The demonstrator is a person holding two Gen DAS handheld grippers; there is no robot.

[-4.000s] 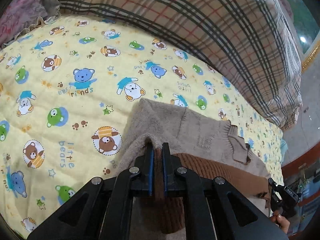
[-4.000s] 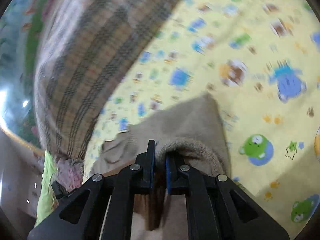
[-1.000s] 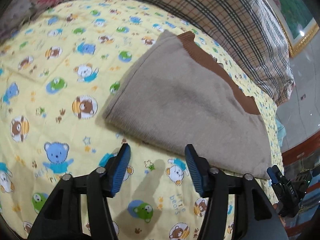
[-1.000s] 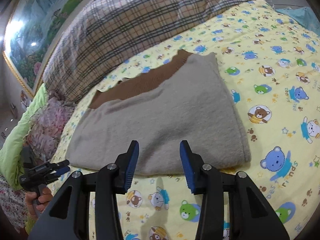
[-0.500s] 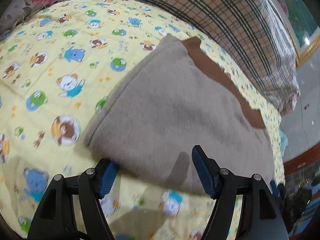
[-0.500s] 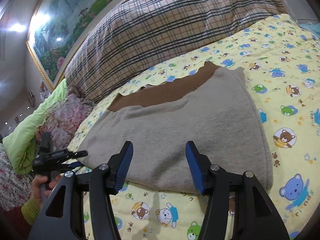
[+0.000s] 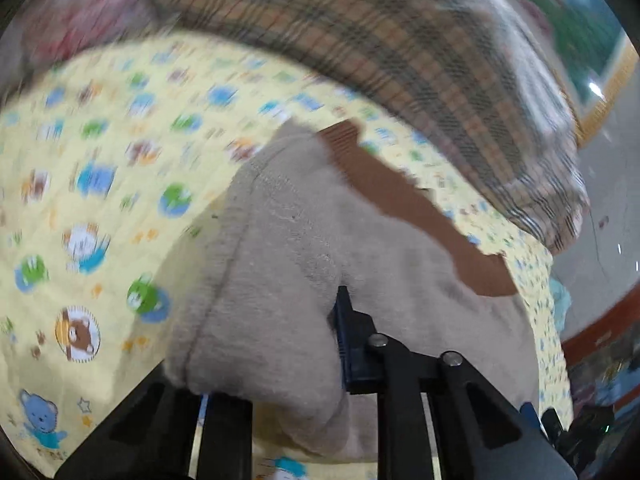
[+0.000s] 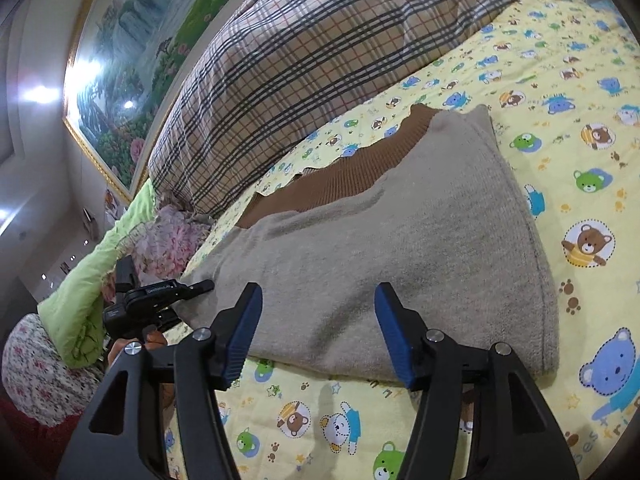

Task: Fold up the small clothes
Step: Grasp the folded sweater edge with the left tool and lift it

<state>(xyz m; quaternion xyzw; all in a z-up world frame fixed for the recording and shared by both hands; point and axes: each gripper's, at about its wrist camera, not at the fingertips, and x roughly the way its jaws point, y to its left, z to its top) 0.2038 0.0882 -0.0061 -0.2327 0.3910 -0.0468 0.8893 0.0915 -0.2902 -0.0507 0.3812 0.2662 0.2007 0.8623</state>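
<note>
Left tool (image 7: pixel 276 360) is closing, clenched on the folded beige knitted sweater (image 8: pixel 400 240); its left finger is hidden under cloth. Right tool (image 8: pixel 318 334) is opening, released, empty.

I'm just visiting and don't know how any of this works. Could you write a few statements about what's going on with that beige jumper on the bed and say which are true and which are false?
1. The beige knitted sweater with brown ribbed trim lies on a yellow quilt printed with cartoon bears. True.
2. The left gripper is closing with nothing between its jaws. False: sweater fabric is bunched between them.
3. The right gripper has its jaws apart, just short of the sweater's near edge. True.
4. A plain white pillow lies behind the sweater. False: it is a tan plaid cushion.
</note>
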